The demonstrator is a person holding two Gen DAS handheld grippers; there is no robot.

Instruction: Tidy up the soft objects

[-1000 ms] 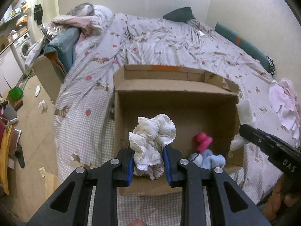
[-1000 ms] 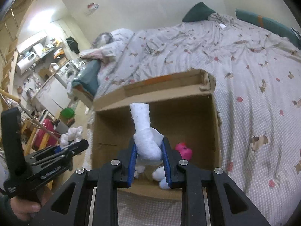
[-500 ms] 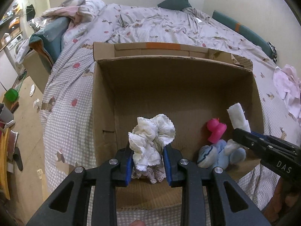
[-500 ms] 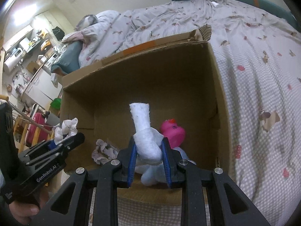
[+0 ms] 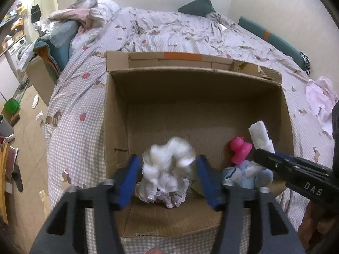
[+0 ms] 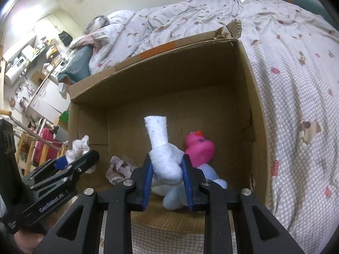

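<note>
An open cardboard box stands on the bed. My left gripper is open over the box's near edge; a frilly white cloth, blurred, sits loose between its spread jaws. My right gripper is shut on a white rolled sock and holds it inside the box. A pink rubber duck and a light blue soft toy lie on the box floor beside it. In the left wrist view the sock, the duck and the right gripper show at the right.
A lacy greyish cloth lies on the box floor. The checked bedspread surrounds the box. Pink-white clothes lie on the bed at the right. Pillows and bedding are piled at the far left; the cluttered floor is left.
My left gripper's jaws have opened wide and let go of the frilly white cloth. My right gripper still holds the sock, a little deeper in the box.
</note>
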